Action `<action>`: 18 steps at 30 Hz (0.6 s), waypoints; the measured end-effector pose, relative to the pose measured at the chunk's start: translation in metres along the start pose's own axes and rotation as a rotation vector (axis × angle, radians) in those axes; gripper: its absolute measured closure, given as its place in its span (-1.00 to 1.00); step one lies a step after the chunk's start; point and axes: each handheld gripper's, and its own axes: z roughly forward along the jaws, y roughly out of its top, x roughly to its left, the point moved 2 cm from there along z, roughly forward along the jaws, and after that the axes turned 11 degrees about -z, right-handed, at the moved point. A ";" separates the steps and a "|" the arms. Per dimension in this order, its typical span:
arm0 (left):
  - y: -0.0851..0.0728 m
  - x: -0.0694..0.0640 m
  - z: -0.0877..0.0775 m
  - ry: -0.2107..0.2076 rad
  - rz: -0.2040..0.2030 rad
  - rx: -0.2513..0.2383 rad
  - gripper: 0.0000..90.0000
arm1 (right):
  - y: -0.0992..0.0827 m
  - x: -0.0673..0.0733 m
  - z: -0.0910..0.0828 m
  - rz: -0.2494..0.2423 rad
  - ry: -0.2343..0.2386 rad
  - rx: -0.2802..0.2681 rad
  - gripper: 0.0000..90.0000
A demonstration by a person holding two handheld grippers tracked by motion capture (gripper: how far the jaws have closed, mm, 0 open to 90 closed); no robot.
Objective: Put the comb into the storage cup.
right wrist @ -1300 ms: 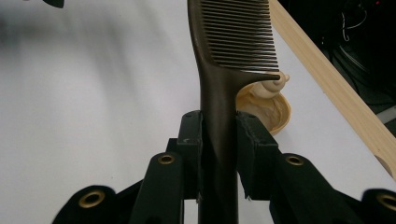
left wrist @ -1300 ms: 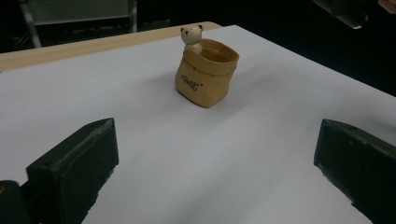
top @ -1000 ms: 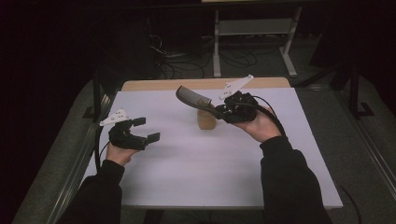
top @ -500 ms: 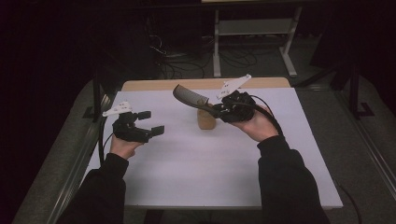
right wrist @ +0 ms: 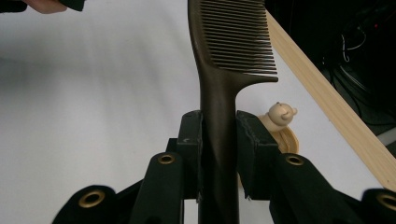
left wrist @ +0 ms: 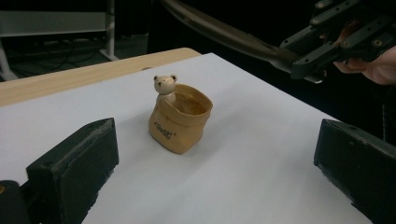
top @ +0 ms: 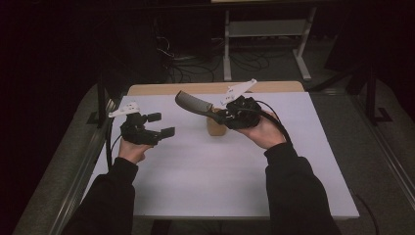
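My right gripper [top: 222, 116] is shut on the handle of a dark brown comb [top: 193, 104], whose toothed end points left and away over the table. In the right gripper view the comb [right wrist: 224, 70] rises straight from between the jaws. Just below it stands a small tan bag-shaped holder with a bear head [top: 215, 128] on the white sheet [top: 205, 181]. The left gripper view shows the holder [left wrist: 180, 119] upright between and beyond its wide-apart jaws. My left gripper [top: 160, 124] is open, empty, left of the holder.
A wooden table edge [top: 195, 88] runs along the far side of the white sheet. Beyond it are dark floor, cables and a metal shelf frame [top: 266, 34]. A black post [top: 101, 100] stands at the table's left side.
My left gripper has moved up and away, a bit toward the holder. The right gripper with the comb has stayed almost still.
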 end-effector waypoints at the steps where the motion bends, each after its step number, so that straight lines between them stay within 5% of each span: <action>1: 0.001 0.000 0.001 -0.003 0.000 -0.001 -1.00 | 0.001 0.000 0.001 -0.003 0.001 -0.002 0.58; 18: 0.014 -0.009 0.023 -0.072 -0.059 0.005 -1.00 | 0.007 0.002 0.002 -0.007 0.001 -0.039 0.58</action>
